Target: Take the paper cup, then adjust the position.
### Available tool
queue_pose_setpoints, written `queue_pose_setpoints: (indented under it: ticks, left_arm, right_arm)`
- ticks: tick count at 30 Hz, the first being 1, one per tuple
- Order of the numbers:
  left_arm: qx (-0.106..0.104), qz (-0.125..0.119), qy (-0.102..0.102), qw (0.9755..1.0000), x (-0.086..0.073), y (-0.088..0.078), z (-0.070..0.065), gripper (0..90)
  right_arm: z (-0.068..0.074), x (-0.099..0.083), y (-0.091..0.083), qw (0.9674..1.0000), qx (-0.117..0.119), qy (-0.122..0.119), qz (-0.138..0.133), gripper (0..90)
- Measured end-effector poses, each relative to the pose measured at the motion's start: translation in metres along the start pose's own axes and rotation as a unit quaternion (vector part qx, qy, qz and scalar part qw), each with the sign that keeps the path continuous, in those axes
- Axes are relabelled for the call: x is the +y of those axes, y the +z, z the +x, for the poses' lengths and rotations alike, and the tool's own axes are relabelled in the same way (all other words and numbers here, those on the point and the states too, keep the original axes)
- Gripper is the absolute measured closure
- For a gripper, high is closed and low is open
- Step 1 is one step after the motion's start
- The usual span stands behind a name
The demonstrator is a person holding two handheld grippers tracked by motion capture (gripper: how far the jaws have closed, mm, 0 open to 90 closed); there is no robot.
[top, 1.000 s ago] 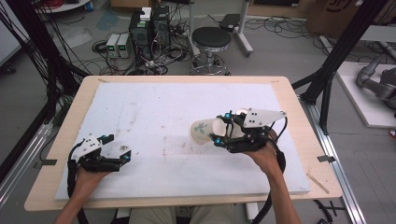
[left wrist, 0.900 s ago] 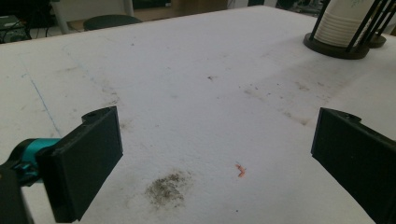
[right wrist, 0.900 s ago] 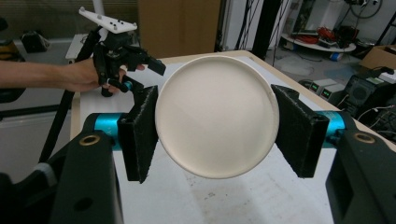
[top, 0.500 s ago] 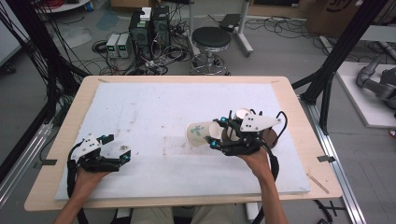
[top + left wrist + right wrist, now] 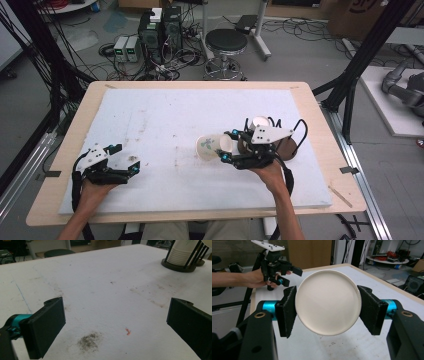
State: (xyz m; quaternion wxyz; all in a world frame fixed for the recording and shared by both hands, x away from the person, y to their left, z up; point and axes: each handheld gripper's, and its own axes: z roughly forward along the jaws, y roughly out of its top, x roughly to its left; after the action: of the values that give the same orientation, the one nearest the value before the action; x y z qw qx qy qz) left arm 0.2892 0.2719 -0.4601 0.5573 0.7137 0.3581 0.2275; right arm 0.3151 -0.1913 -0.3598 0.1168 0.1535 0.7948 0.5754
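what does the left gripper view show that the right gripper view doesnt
Left gripper view alone: the left gripper's wide-open jaws over a grey smudge and a red fleck on the mat, plus a cup stack in a black holder.

Right gripper view alone: the right gripper clamping a paper cup seen bottom-on, with the other hand beyond.

Shared: the white mat.
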Motion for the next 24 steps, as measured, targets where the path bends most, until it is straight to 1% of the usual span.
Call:
queue_pose_setpoints:
  ticks: [4,7,9,13,16,19,21,24]
  left_arm:
    - [0.001,0.001,0.000,1.0000,0.0000,0.0000,0.0000,1.9]
    - [0.000,0.002,0.000,1.0000,0.0002,0.0001,0.0005,2.0]
    - [-0.001,0.002,-0.001,1.0000,0.0002,0.0001,0.0005,1.9]
    - [-0.001,0.003,0.001,1.0000,0.0003,0.0000,0.0004,1.9]
    - [0.000,0.002,0.001,1.0000,0.0003,-0.0001,0.0003,1.9]
    - [0.000,0.001,-0.001,1.0000,0.0004,-0.0003,0.0004,1.9]
    - [-0.004,-0.001,-0.002,1.0000,0.0005,-0.0008,0.0011,1.9]
    - [-0.017,-0.003,-0.001,0.9998,0.0028,-0.0023,0.0017,1.9]
  right_arm:
    - [0.0008,-0.0002,0.0001,1.0000,0.004,0.004,-0.001,37.1]
    - [-0.0003,-0.0004,0.0001,1.0000,0.001,0.000,-0.002,37.1]
    - [-0.0001,-0.0009,0.0001,1.0000,0.005,0.002,-0.002,37.0]
    - [-0.0008,-0.0019,0.0005,1.0000,0.002,0.000,-0.001,37.1]
    - [-0.0010,-0.0025,0.0007,1.0000,0.004,0.005,0.002,37.1]
    - [-0.0022,-0.0027,0.0015,1.0000,0.005,0.004,0.001,37.0]
    - [-0.0030,-0.0024,0.0023,1.0000,0.005,0.001,0.000,37.1]
    - [-0.0038,-0.0021,0.0039,1.0000,0.009,0.001,0.002,37.0]
